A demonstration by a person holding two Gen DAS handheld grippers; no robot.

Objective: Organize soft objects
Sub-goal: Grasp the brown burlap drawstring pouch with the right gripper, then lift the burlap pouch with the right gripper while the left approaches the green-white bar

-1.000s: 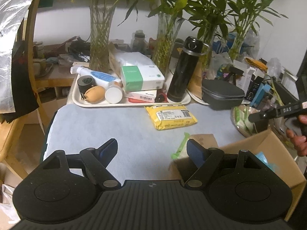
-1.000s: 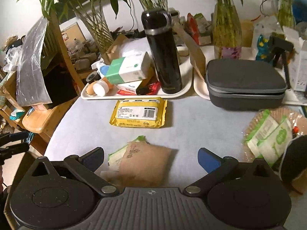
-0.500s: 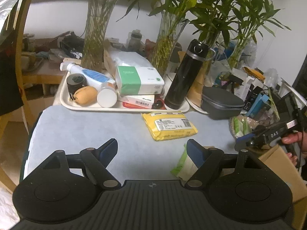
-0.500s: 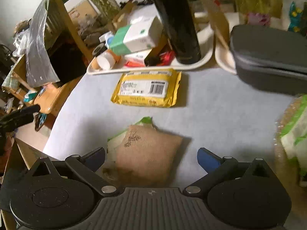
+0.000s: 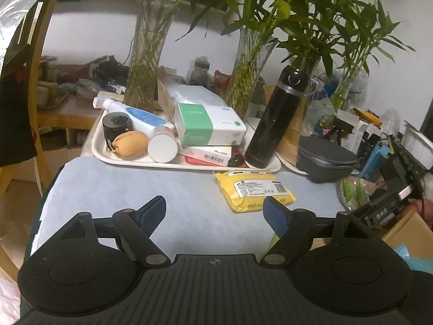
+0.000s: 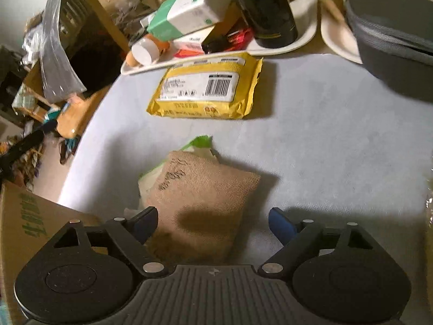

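While my left gripper (image 5: pixel 215 211) hangs released, my right gripper (image 6: pixel 212 223) gapes around the burlap pouch (image 6: pixel 200 205) near the table's (image 6: pixel 324 124) front edge.

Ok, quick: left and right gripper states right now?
Left gripper: open, holding nothing, above the table.
Right gripper: open, fingers either side of the burlap pouch, not closed on it.

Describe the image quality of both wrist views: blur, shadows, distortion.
Left wrist view: sharp, evenly lit, strong fisheye bending at the edges, and the yellow plastic wipes pack reads clearly. Right wrist view: motion-blurred toward the top, where the black cylindrical flask smears; the open right gripper casts a dark shadow on the brown burlap pouch.
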